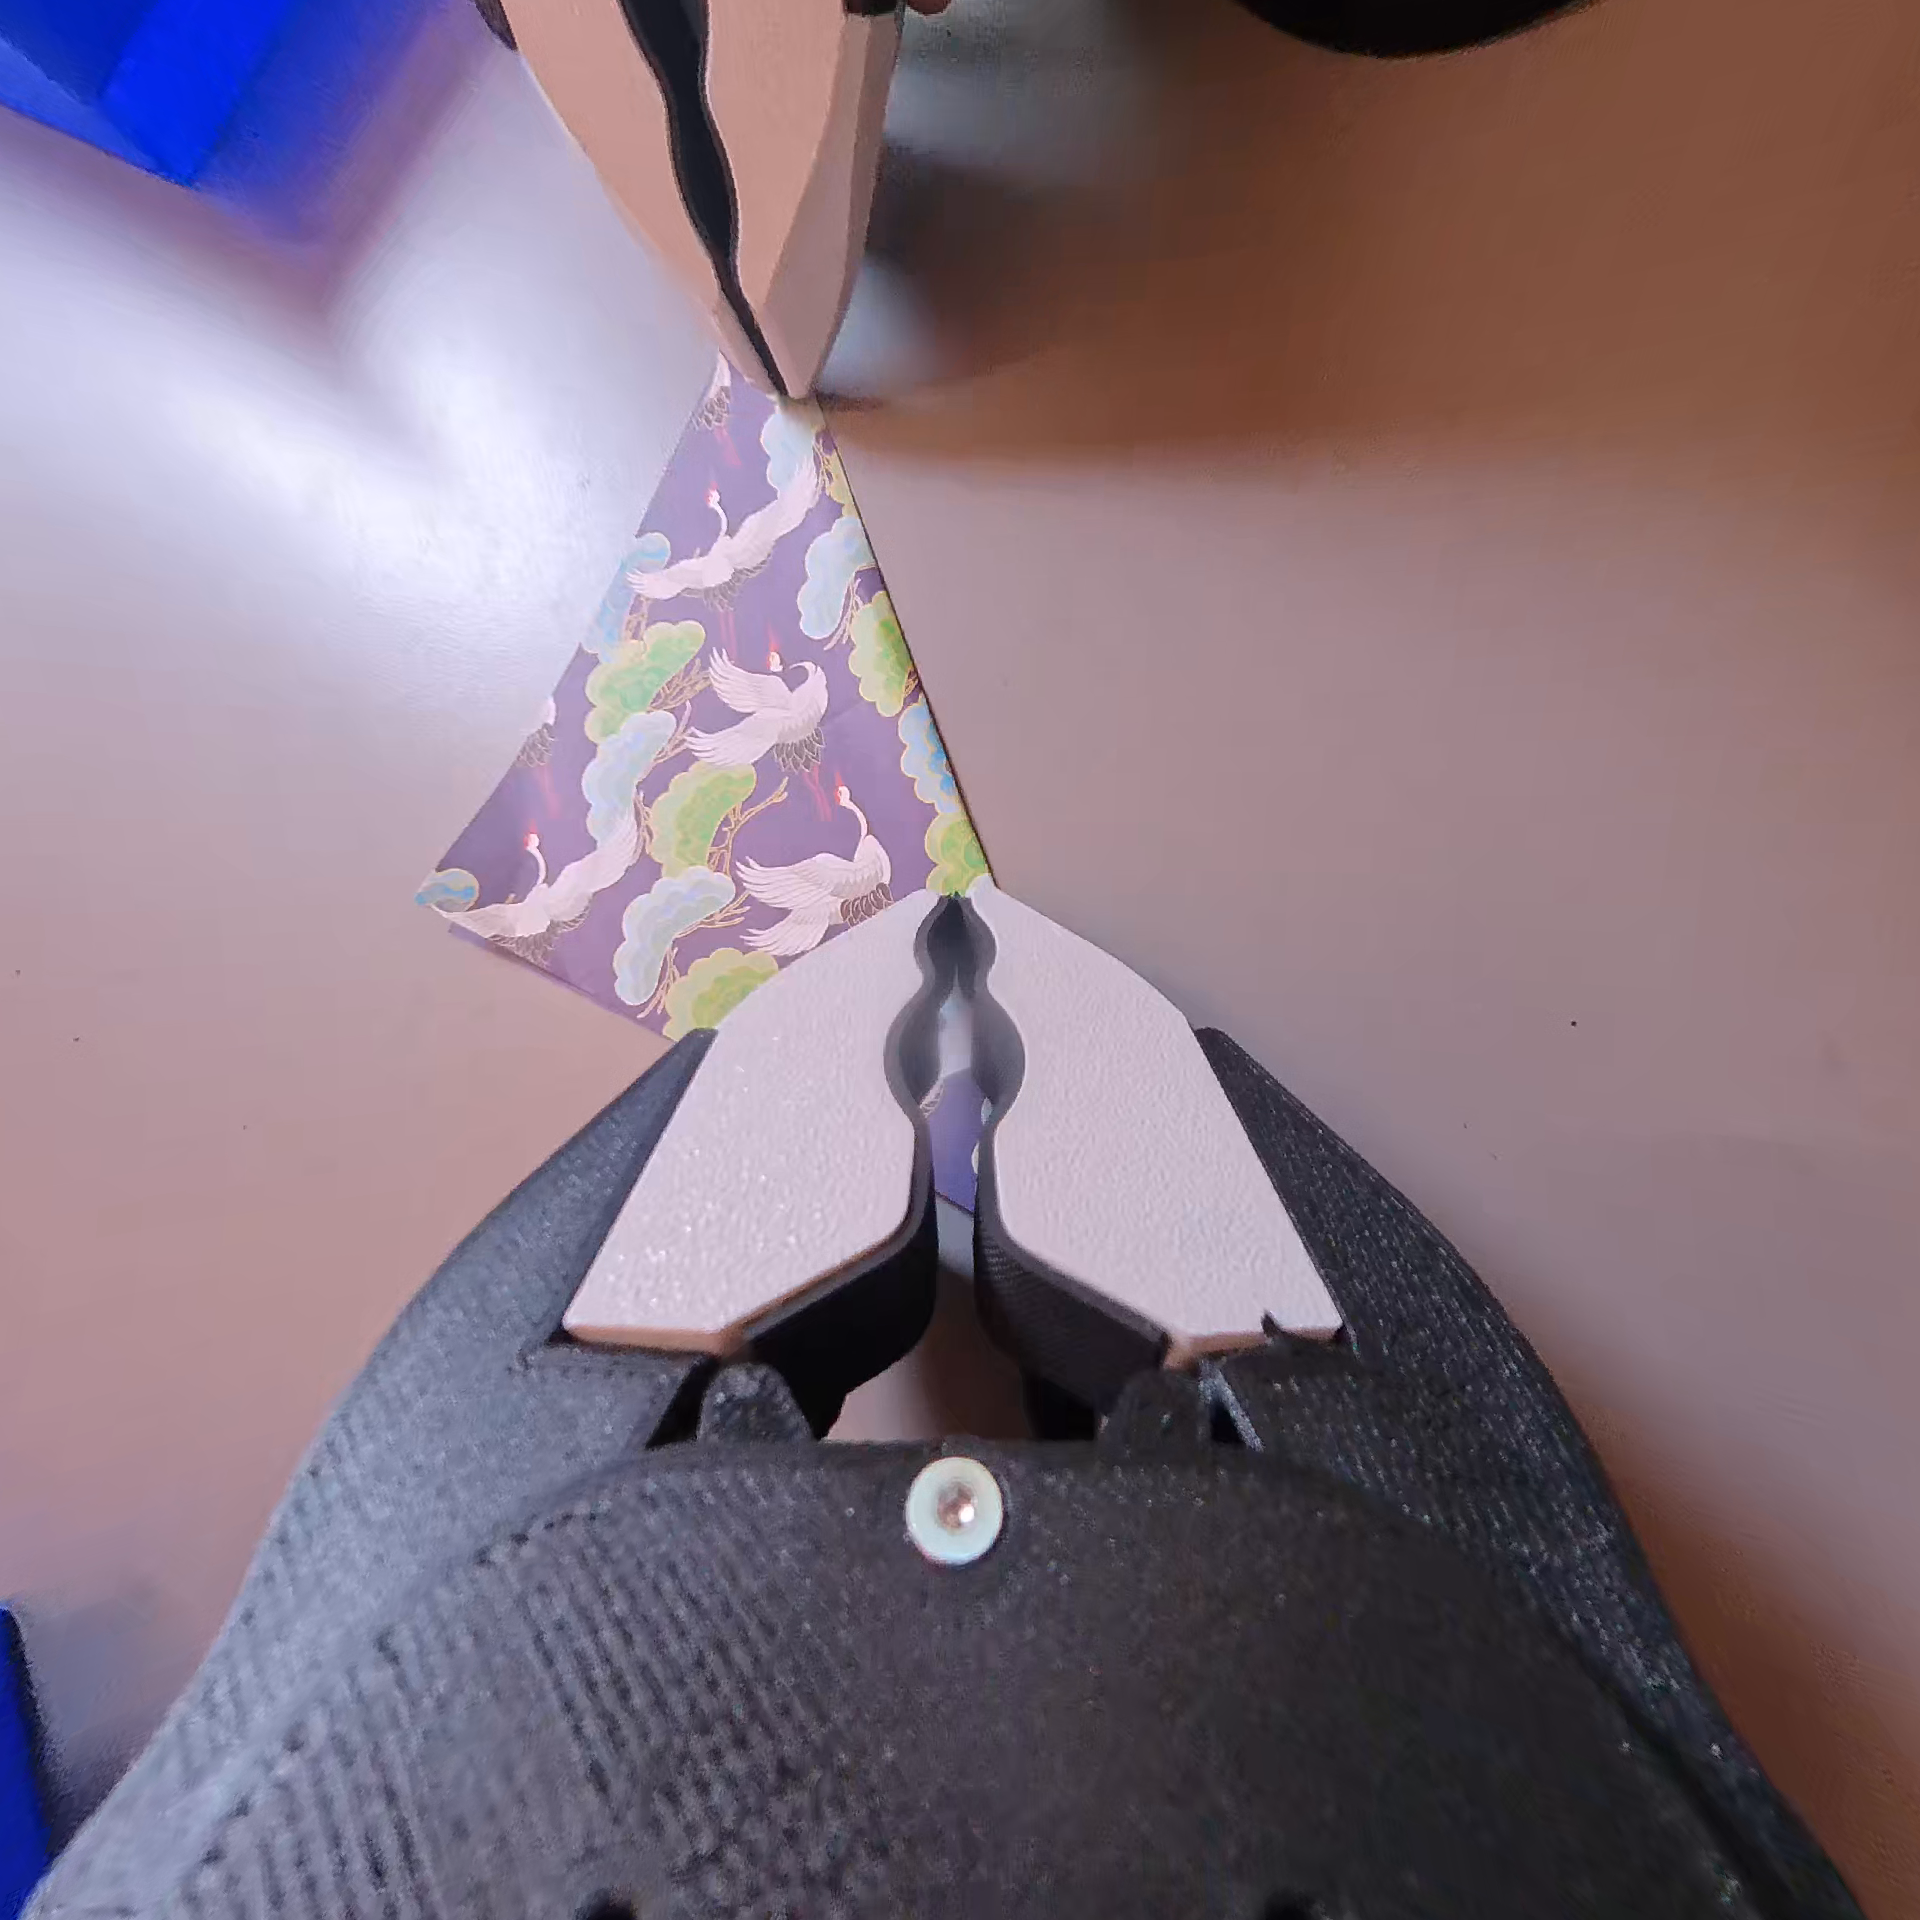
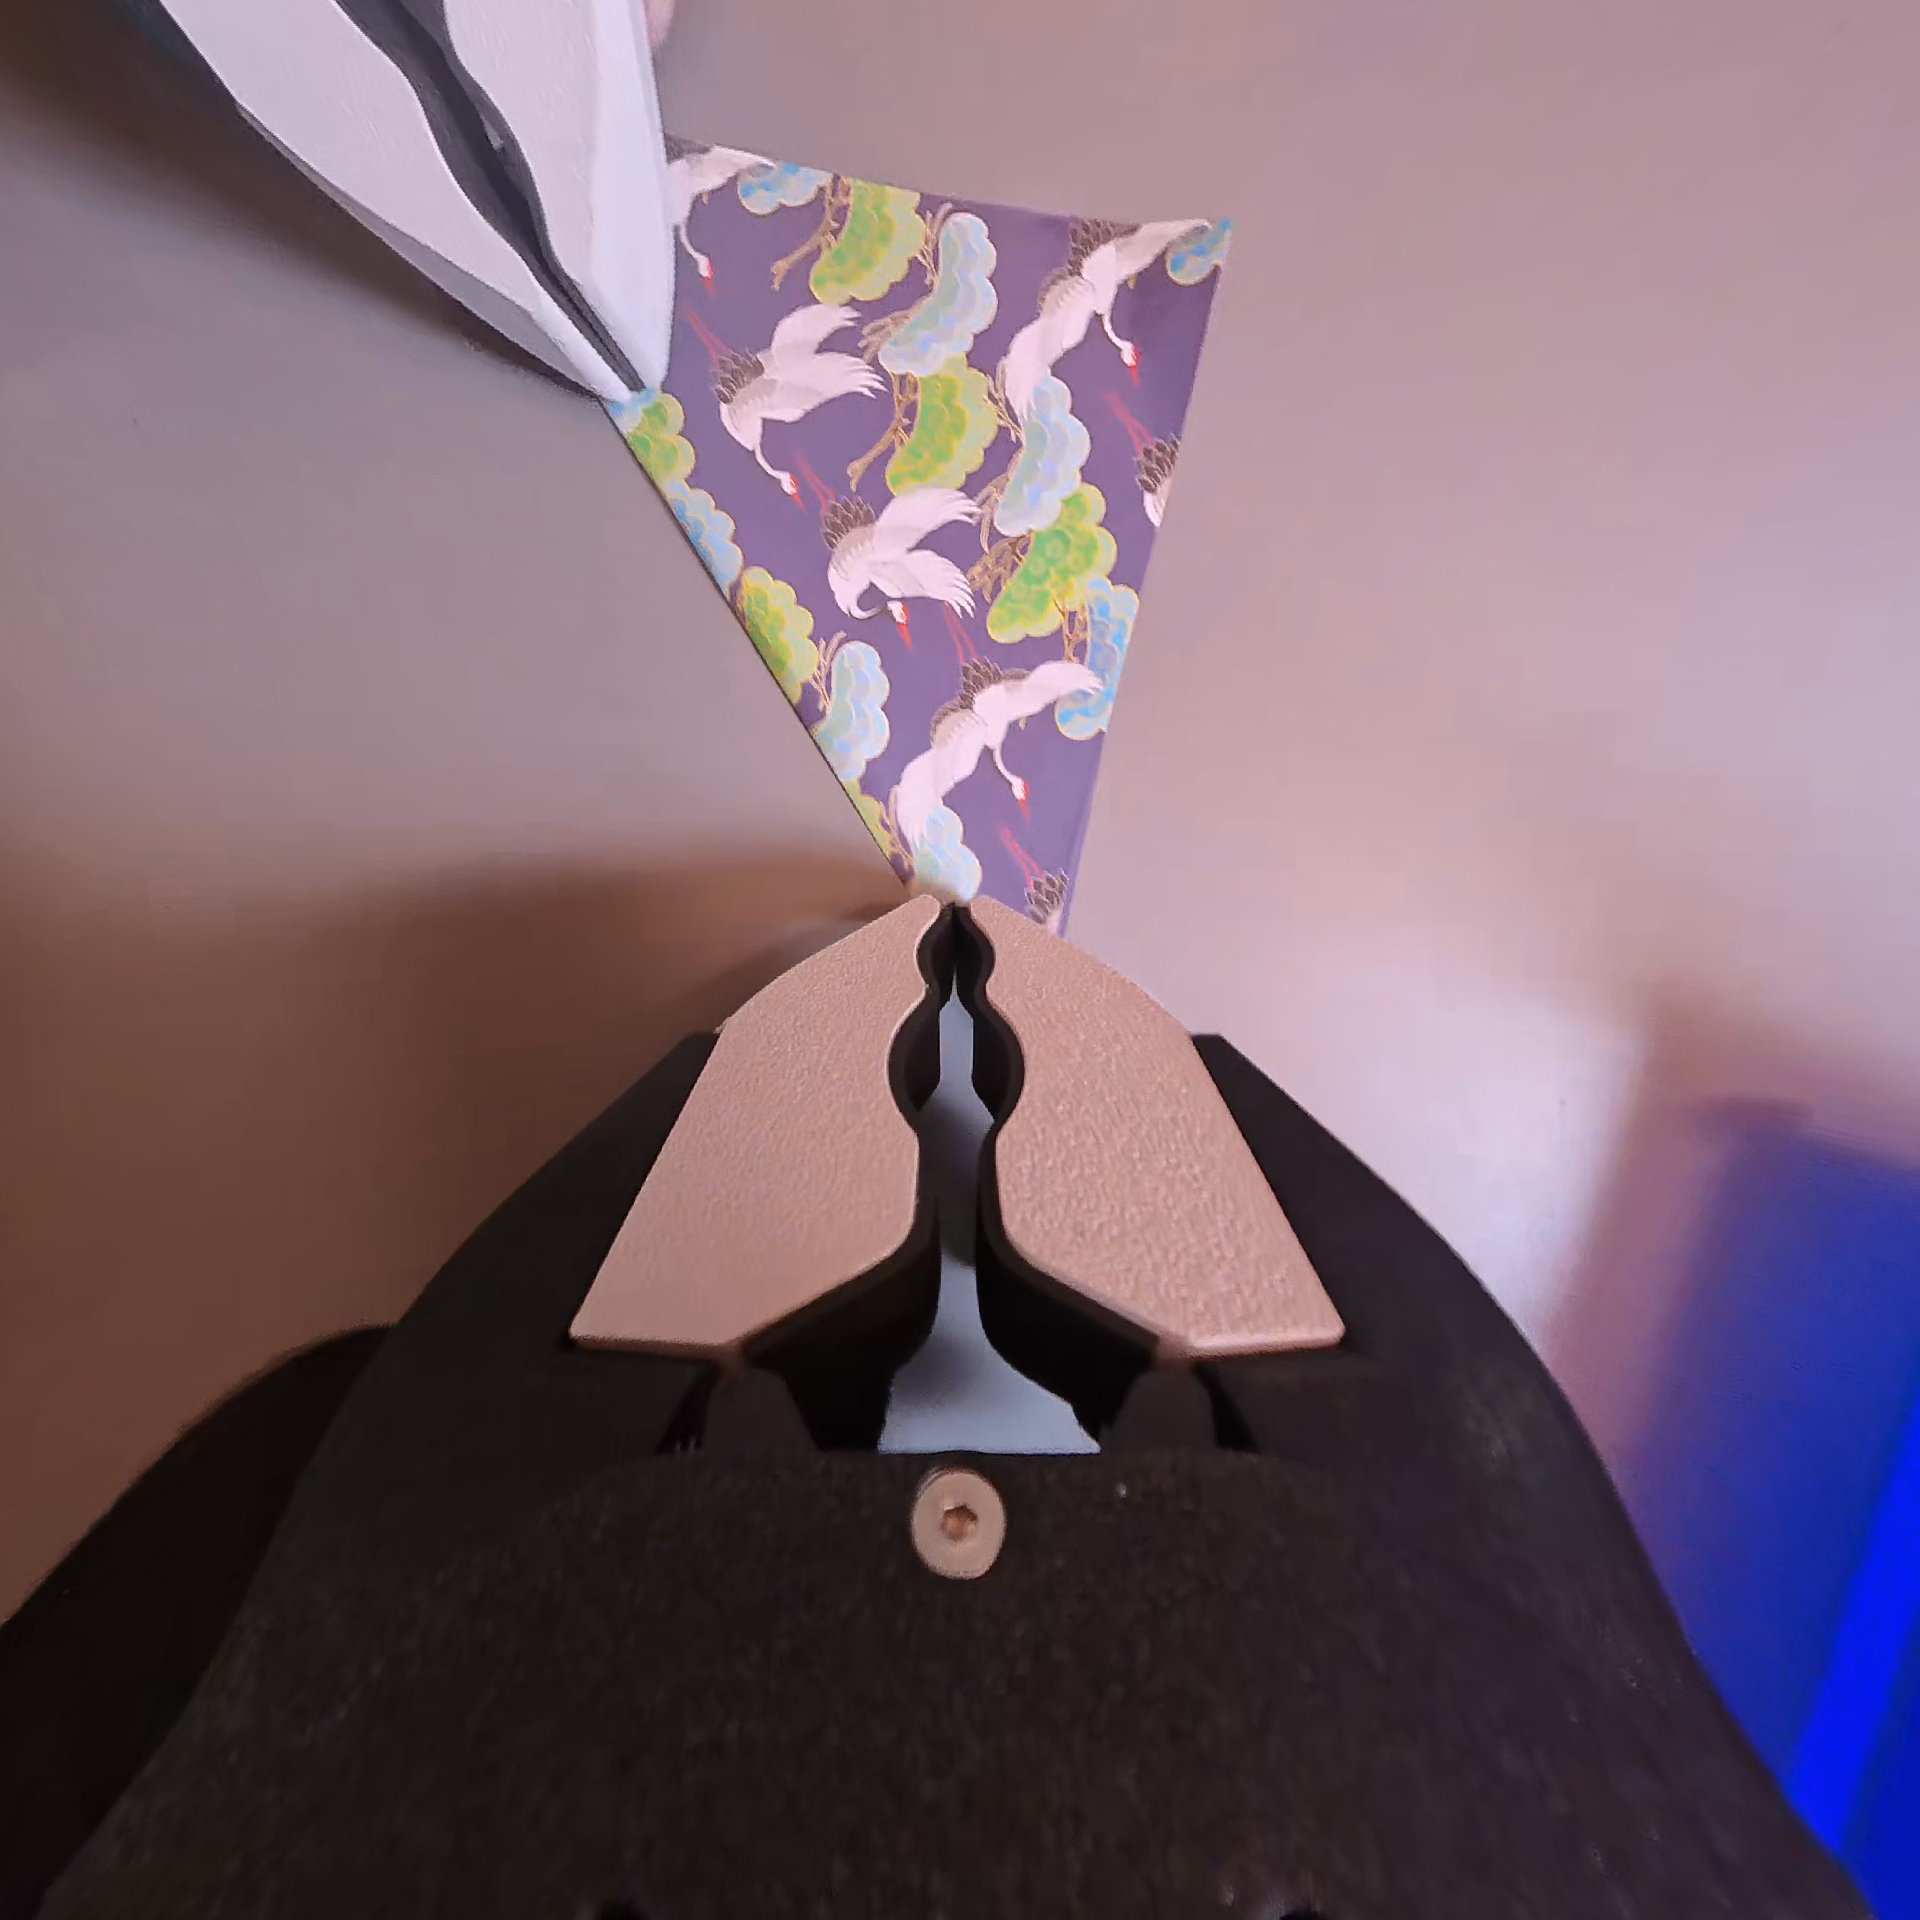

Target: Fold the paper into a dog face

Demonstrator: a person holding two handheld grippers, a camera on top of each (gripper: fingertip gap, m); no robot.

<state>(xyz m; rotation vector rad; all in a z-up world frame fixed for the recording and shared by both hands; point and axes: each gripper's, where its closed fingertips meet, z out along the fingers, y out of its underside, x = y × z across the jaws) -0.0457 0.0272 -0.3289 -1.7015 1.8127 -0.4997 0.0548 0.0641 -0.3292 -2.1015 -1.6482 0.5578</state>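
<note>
Since the paper [image 1: 727,748] already lies as a flat triangle on the surface [image 1: 1403,675], purple with white cranes and green and blue clouds, the first diagonal fold looks done and the ears come next, I reckon. It sits in the middle of the left wrist view, its long edge running from the upper centre down to just above the near gripper.

Each end of that long edge is pinned. At the lower centre of its own view, the left gripper [image 1: 951,914] has its jaws drawn narrow, tips meeting right over one corner; whether they pinch the paper or only press it down, I cannot tell. The right gripper [image 2: 951,914] is the same in its own view, tips together at the opposite corner, and it also shows at the upper centre of the left view [image 1: 790,384].

To do the ear folds well, I'd say one corner should stay held down firmly while the other is lifted and swung toward the third point, keeping the two sides matched, then the crease pressed flat.

Something blurred and blue [image 1: 135,94] sits in the upper left of the left view; if it is a bin, its contents are not visible.
</note>
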